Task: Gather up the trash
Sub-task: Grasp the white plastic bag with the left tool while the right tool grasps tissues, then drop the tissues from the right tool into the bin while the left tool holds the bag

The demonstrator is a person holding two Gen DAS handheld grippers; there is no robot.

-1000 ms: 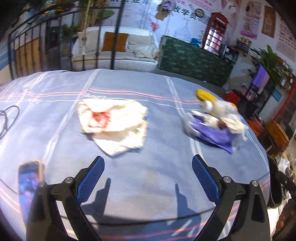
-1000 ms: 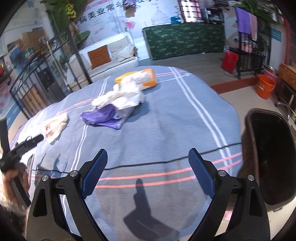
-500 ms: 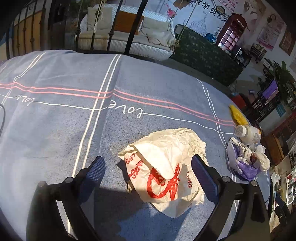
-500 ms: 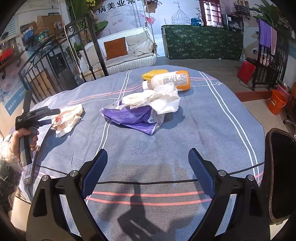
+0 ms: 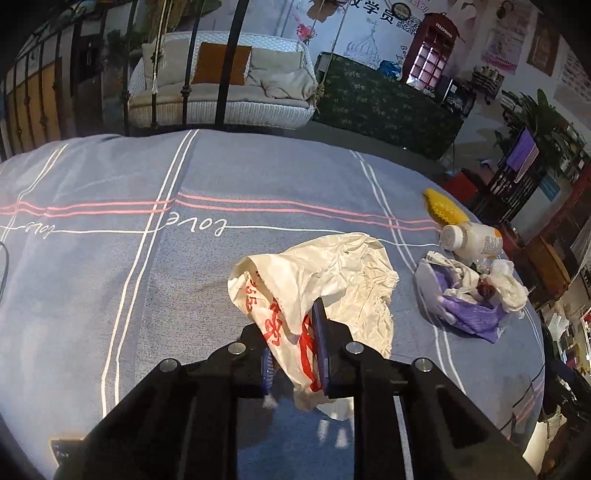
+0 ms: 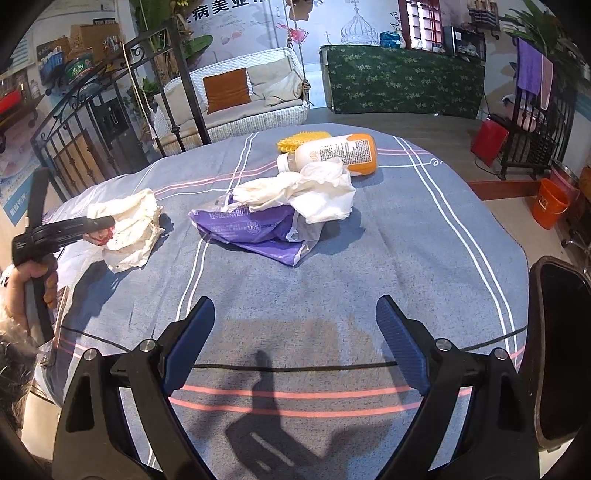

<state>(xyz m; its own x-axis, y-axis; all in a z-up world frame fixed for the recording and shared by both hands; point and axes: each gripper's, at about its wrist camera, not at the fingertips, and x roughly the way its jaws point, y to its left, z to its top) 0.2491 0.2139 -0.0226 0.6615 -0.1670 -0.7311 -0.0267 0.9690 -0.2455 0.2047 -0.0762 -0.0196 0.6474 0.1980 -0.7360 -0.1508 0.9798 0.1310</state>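
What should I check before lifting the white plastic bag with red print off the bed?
1. Left gripper shut on the white plastic bag with red print: ok.
2. Bag's whole mouth gathered in the jaws: not ok, most lies loose.
3. Right gripper open and free: ok.
4. Dark bin at the bed edge within view: ok.
5. Bag clear of the purple wrapper: ok.
6. Bag empty: cannot tell.

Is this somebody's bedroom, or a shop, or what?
Probably a staged home-like room. There is a bed with a blue striped cover and a white wicker swing sofa, but the walls carry big posters and a mural, which looks more like a showroom.
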